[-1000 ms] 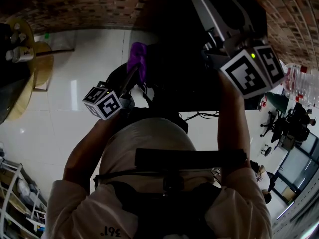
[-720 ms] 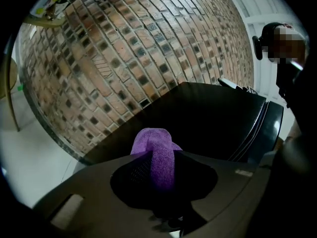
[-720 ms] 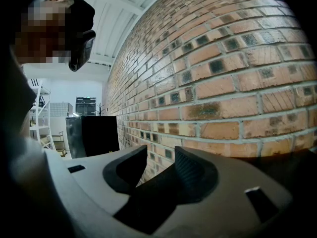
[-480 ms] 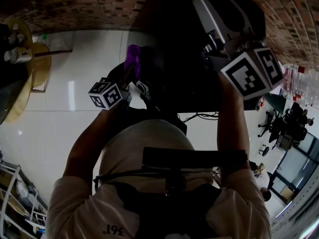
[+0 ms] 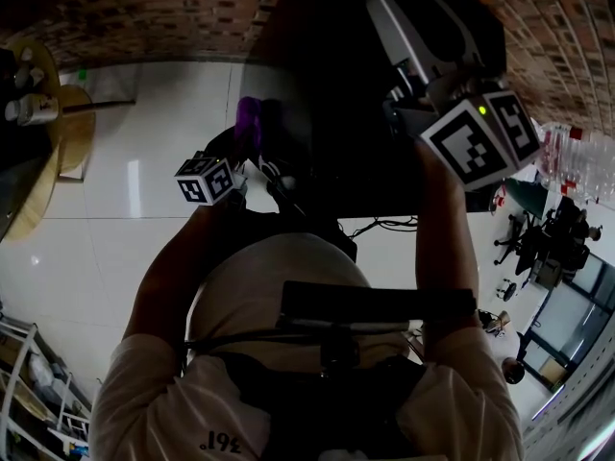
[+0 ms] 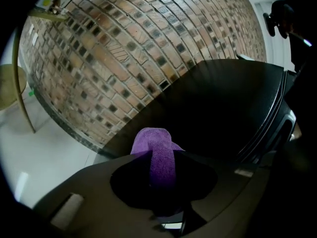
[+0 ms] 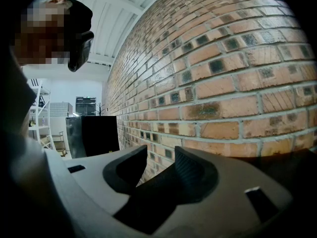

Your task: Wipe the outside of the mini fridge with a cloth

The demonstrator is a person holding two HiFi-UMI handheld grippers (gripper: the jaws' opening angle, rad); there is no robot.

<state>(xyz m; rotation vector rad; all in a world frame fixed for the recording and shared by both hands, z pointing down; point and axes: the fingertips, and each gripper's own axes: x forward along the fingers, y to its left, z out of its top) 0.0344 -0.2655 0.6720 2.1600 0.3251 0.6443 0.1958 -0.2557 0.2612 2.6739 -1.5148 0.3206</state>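
Observation:
The black mini fridge [image 5: 332,113] stands against the brick wall, and its dark side panel [image 6: 218,103] fills the right of the left gripper view. My left gripper [image 6: 159,157] is shut on a purple cloth [image 6: 151,139], which bulges past the fingertips low on that side of the fridge. In the head view the cloth [image 5: 248,123] shows just beyond the left marker cube [image 5: 207,179]. My right gripper [image 7: 158,168] is held high over the fridge with its jaws apart and nothing between them, facing the bricks. Its marker cube [image 5: 476,137] shows in the head view.
A brick wall [image 7: 223,73] runs behind the fridge. A round wooden table [image 5: 43,161] with bottles [image 5: 29,111] stands at left on the white tiled floor [image 5: 144,171]. Cables [image 5: 384,224] trail by the fridge. Office chairs [image 5: 538,248] and a wire rack [image 5: 29,373] stand further off.
My left gripper has sunk down the fridge's side with the purple cloth still in it. The right gripper has stayed where it was.

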